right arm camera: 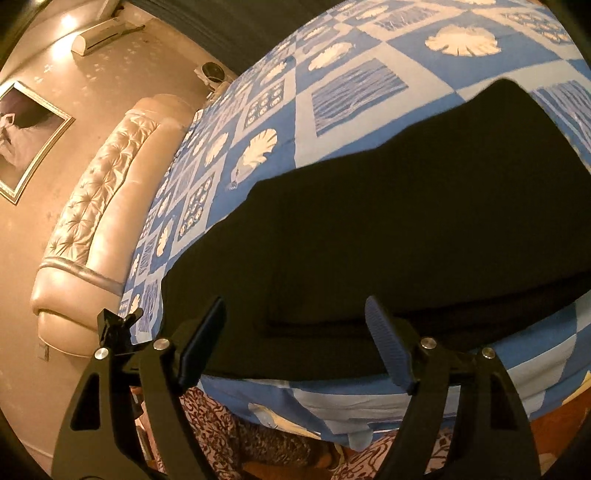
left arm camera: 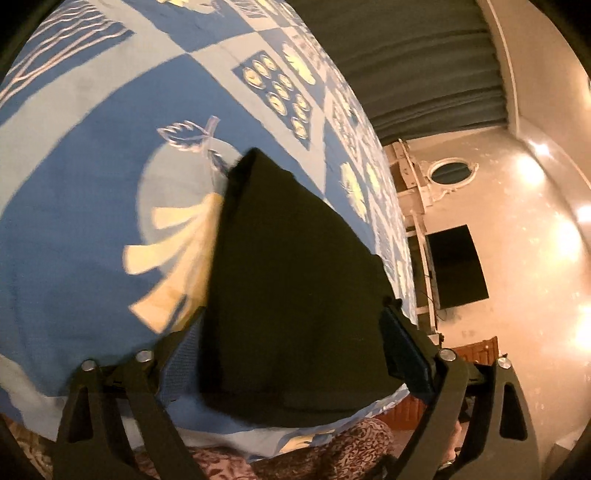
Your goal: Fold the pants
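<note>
Seen from the left wrist, the black pants [left arm camera: 295,280] lie folded on a bed covered with a blue patterned bedspread [left arm camera: 81,206], close to the bed's near edge. The cloth narrows to a point away from the camera, and its wide end reaches the near edge, where the spread drops over the side. The left gripper [left arm camera: 295,354] stands with its jaws spread wide on either side of that wide end; the cloth lies between them, but the pads do not visibly press on it. Past the bed's far side hang a grey curtain [left arm camera: 406,62] and, on the wall, a dark screen [left arm camera: 456,266] and an oval mirror [left arm camera: 448,171].

From the right wrist, the pants [right arm camera: 388,240] appear as a broad dark slab across the bedspread [right arm camera: 343,92], again along the near edge, with a thick folded border nearest the camera. The right gripper [right arm camera: 295,345] hangs above that border with its jaws well apart, holding nothing. A tufted cream headboard [right arm camera: 92,206] closes the bed's left end, with a framed picture [right arm camera: 26,140] and an air conditioner [right arm camera: 99,35] on the wall beyond it. Below the near edge shows brown patterned cloth [right arm camera: 221,432].
</note>
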{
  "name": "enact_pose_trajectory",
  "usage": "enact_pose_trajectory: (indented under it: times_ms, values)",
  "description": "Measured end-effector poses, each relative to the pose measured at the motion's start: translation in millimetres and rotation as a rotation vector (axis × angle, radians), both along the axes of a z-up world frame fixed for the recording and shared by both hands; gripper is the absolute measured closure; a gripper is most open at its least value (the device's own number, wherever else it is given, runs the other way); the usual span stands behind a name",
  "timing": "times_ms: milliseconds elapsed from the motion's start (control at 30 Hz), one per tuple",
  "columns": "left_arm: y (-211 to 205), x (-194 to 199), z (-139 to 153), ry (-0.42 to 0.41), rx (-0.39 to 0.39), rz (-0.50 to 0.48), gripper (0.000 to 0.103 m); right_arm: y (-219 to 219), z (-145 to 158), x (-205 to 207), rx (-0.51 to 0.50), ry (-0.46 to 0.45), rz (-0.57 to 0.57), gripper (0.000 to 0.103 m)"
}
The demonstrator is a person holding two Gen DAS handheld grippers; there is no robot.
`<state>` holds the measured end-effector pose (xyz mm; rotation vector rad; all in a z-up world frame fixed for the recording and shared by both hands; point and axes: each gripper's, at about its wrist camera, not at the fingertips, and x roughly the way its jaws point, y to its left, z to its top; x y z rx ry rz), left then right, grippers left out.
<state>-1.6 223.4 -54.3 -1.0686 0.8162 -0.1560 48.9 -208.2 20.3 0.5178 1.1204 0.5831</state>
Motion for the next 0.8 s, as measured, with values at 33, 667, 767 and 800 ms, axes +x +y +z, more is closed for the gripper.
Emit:
enact_pose_trajectory:
  times_ms: [33,667,767,800]
  values:
    - [-3.8,4.2,-1.1,0.008,-0.014,-0.011,0.042,0.5,-2.5,-0.3,0.004,0.01,0.001,0.025]
    - [-104.1,52.0,120.1,-0.175,0.246,-0.112,0.087,-0.8,-3.9,0.7,0.003,0.009,-0.006,0.025]
    - [-144.0,72.9,139.2,-0.213,0.257,-0.196,0.087,-6.0,-0.9,2.9,0.015,0.005,-0.023,0.025]
    - [-161.0,81.6,144.6,-0.225,0.263,-0.229,0.087,-8.1,-0.2,3.3,0.021,0.004,-0.03,0.025]
